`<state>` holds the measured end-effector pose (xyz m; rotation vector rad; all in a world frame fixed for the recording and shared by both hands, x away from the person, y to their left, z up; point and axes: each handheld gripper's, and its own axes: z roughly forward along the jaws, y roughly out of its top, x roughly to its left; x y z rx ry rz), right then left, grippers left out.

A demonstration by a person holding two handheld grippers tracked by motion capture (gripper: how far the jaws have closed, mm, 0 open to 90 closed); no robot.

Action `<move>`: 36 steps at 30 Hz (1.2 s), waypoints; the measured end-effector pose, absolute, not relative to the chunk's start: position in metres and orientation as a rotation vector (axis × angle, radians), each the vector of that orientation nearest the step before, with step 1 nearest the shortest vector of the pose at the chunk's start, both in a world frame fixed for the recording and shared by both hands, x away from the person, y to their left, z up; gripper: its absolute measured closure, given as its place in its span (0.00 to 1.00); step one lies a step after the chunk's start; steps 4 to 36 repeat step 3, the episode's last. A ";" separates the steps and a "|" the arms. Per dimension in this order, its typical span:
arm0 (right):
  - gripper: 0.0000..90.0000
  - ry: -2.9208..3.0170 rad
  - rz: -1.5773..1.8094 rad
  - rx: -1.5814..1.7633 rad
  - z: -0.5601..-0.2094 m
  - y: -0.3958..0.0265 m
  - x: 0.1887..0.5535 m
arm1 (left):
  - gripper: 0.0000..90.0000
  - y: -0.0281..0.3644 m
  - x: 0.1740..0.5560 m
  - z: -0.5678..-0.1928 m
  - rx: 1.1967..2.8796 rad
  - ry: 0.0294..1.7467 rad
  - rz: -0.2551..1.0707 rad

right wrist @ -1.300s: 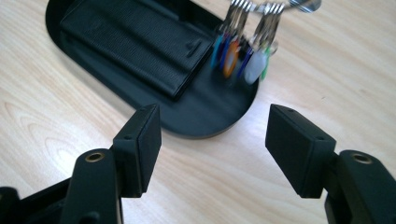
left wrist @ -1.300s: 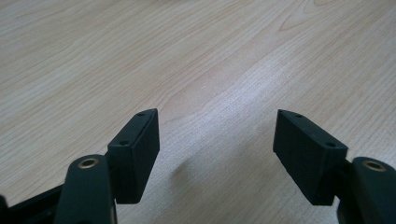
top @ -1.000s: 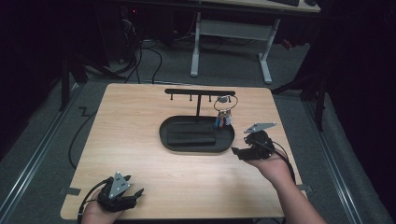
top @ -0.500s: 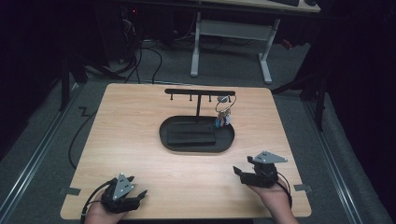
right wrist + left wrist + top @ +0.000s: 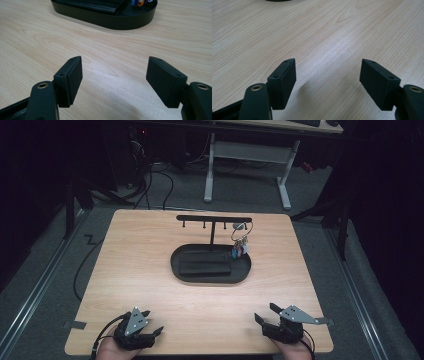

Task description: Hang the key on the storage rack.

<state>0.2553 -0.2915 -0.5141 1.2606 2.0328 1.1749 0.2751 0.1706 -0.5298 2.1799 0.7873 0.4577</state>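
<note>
Wooden table [image 5: 150, 270] — key rack [image 5: 214, 222] far beyond both spread, empty tools [image 5: 150, 330].

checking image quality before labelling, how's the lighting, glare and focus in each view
High view: light wooden table well lit, surroundings nearly black, black oval tray low in detail. Left gripper view: pale glare streak on the wood, black jaws sharp. Right gripper view: soft sheen on the wood, tray rim slightly soft.

A light wooden table [image 5: 150, 270] carries a black oval tray [image 5: 245, 272] (keys hang over it).
</note>
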 end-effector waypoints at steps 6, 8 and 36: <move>0.33 2.049 1.170 1.283 -0.518 -0.293 0.257 | 0.34 0.171 0.275 -0.530 2.187 0.784 0.456; 0.33 2.049 1.170 1.283 -0.518 -0.293 0.257 | 0.34 0.171 0.275 -0.530 2.187 0.784 0.456; 0.33 2.049 1.170 1.283 -0.518 -0.293 0.257 | 0.34 0.171 0.275 -0.530 2.187 0.784 0.456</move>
